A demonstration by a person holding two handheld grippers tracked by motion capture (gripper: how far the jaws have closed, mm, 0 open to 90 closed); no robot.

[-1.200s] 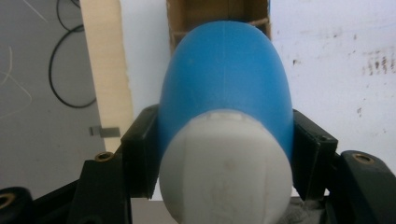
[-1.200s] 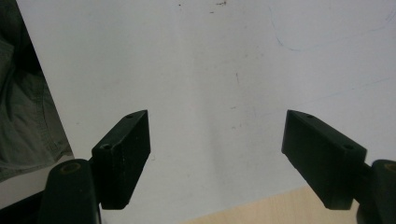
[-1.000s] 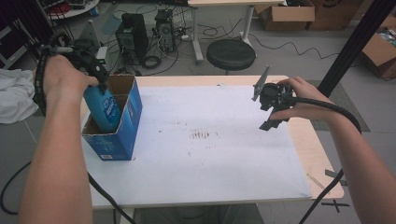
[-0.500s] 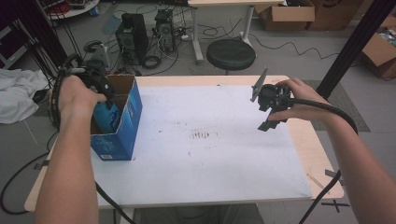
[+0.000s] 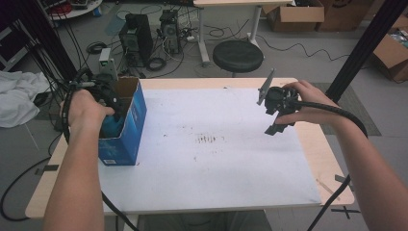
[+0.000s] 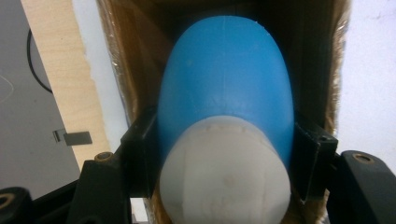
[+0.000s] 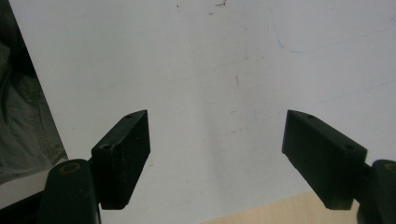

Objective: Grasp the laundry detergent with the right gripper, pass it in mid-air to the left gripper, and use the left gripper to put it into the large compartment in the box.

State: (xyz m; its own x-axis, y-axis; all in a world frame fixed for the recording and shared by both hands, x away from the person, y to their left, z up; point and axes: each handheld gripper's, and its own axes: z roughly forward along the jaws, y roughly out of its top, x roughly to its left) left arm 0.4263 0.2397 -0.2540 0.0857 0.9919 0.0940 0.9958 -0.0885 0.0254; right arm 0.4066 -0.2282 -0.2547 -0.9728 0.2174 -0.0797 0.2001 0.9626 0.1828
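At the left of the high view, the left hand-held gripper [image 6: 224, 154] clamps a blue plastic bottle with a white cap [image 6: 226, 93] inside the open blue cardboard box [image 5: 126, 127] on the tabletop [image 5: 216, 159]. The right hand-held gripper [image 7: 233, 158] hangs wide and empty at right.

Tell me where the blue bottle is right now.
The blue bottle is inside the open blue cardboard box at the table's left side in the high view, clamped between the left gripper's jaws.

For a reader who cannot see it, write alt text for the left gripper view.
The left gripper clamps a blue bottle with a white cap, pointing into an open cardboard box on the table.
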